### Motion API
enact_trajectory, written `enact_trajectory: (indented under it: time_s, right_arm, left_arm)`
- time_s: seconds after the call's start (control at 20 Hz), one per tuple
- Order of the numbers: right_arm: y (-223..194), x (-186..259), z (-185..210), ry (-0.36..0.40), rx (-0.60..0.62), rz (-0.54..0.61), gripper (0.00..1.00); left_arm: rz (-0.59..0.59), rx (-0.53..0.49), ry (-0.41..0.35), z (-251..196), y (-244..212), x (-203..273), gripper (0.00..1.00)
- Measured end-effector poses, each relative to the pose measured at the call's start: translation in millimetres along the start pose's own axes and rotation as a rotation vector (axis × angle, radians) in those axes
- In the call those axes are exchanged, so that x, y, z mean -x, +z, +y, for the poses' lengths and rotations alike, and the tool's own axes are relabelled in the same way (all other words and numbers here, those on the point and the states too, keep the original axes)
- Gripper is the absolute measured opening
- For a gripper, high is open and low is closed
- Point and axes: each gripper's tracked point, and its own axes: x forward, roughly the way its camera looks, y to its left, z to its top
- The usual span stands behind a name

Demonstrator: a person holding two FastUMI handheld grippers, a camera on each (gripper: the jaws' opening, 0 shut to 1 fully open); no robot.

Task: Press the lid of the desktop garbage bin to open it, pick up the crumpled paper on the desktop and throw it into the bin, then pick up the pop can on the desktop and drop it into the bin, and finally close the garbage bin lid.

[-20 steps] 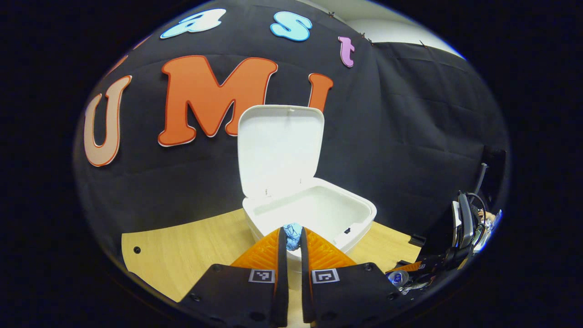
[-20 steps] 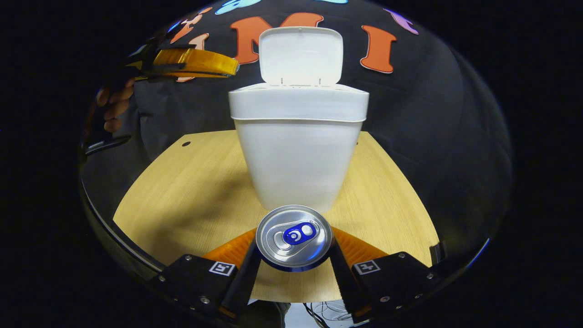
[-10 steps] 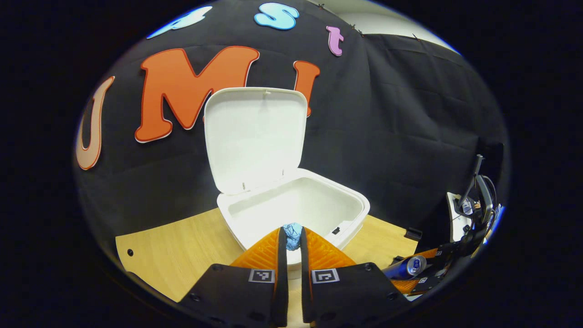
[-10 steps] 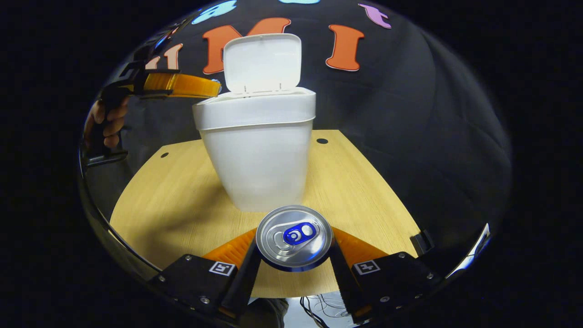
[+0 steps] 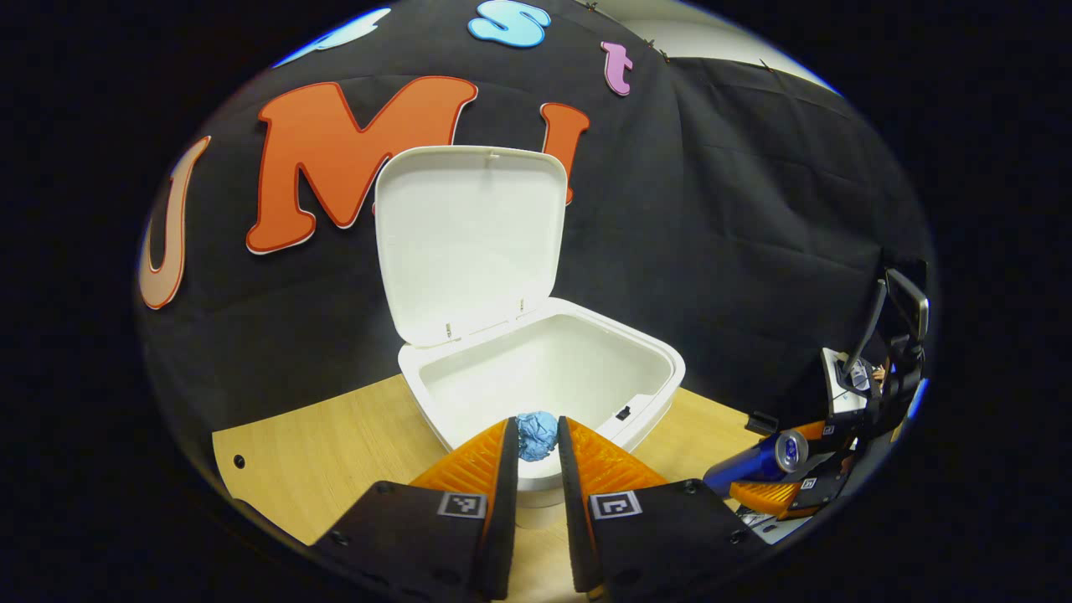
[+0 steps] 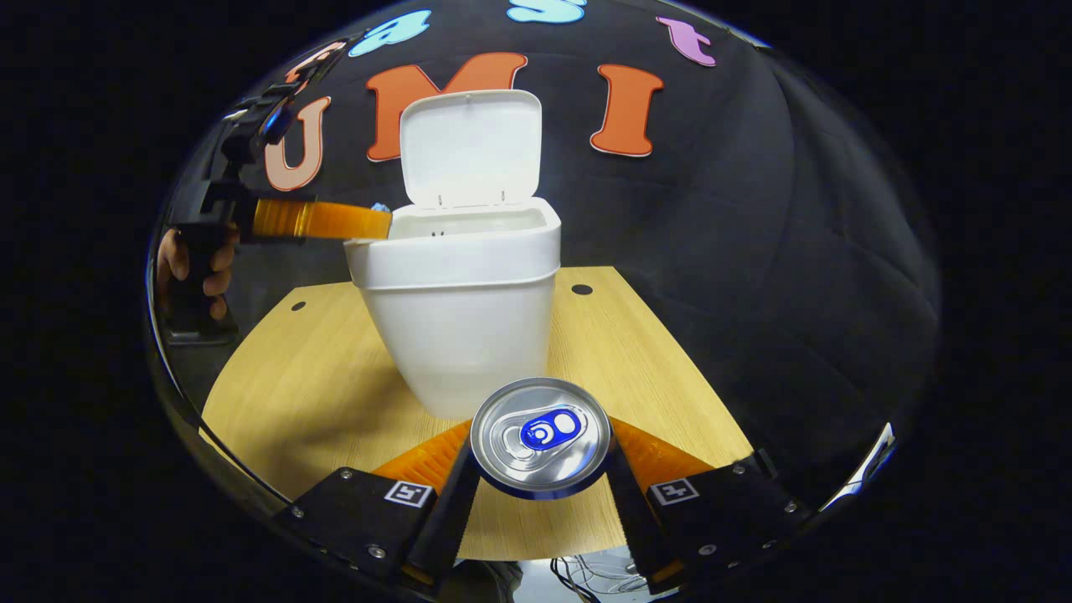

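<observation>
The white desktop bin [image 5: 653,368] stands on the wooden table with its lid [image 5: 469,243] upright and open. My left gripper [image 5: 536,427] is shut on the crumpled blue paper [image 5: 537,437], held just over the bin's near rim. In the right gripper view, that left gripper [image 6: 387,224] reaches level to the bin's [image 6: 461,335] left rim, a bit of blue at its tip. My right gripper [image 6: 542,431] is shut on the pop can [image 6: 540,435], whose silver top faces the camera. The can [image 5: 754,465] points toward the bin from the right.
The wooden table [image 6: 670,377] has small holes near its back edge and ends just below my right gripper. A hand [image 6: 193,268] holds the left gripper's handle at the far left. Black cloth walls close the back and sides. Cables lie below the table edge.
The right gripper has risen with the can, so the bin's inside now shows. The left gripper's fingers stand slightly wider around the paper, still over the near rim.
</observation>
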Motion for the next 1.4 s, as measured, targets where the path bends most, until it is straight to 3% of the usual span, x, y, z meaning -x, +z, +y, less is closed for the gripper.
enact_trajectory:
  time_s: [0.15, 0.3, 0.35, 0.4, 0.5, 0.6, 0.65, 0.8, 0.9, 0.95, 1.0, 1.1, 1.4]
  right_arm:
    - [20, -2, 2, 0.022, 0.019, -0.026, 0.79]
    - [46, 5, 5, 0.049, 0.044, -0.065, 0.80]
    - [52, 5, 3, 0.047, 0.068, -0.071, 0.79]
    - [58, 9, -2, 0.038, 0.097, -0.077, 0.79]
    - [74, 13, -3, 0.048, 0.122, -0.106, 0.79]
    - [91, 19, -6, 0.063, 0.121, -0.135, 0.75]
    - [102, 19, -7, 0.070, 0.120, -0.150, 0.79]
    - [125, 18, -9, 0.079, 0.139, -0.185, 0.79]
    - [143, 18, -11, 0.078, 0.167, -0.210, 0.79]
    - [153, 17, -10, 0.088, 0.179, -0.224, 0.75]
    - [160, 14, -10, 0.100, 0.184, -0.236, 0.79]
    - [172, 10, -7, 0.129, 0.189, -0.252, 0.79]
    - [202, -5, 10, 0.214, 0.235, -0.296, 0.79]
  left_arm:
    - [-0.016, -0.013, -0.001, 0, 5, 6, 0.40]
    - [-0.035, -0.028, 0.001, -1, 10, 12, 0.65]
    - [-0.042, -0.029, -0.004, -4, 10, 15, 0.65]
    - [-0.044, -0.035, -0.006, -4, 7, 17, 0.73]
    - [-0.045, -0.062, 0.015, -2, 0, 24, 0.73]
    - [-0.051, -0.073, 0.035, 2, -4, 30, 0.82]
    - [-0.056, -0.069, 0.045, 3, -3, 34, 0.82]
    - [-0.064, -0.055, 0.094, 13, -5, 43, 0.96]
    - [-0.068, -0.046, 0.135, 22, -7, 49, 1.00]
    - [-0.070, -0.038, 0.155, 26, -8, 53, 1.00]
    - [-0.073, -0.028, 0.181, 31, -9, 57, 0.96]
    - [-0.072, -0.010, 0.227, 41, -13, 64, 1.00]
    - [-0.060, 0.053, 0.369, 66, -32, 88, 1.00]
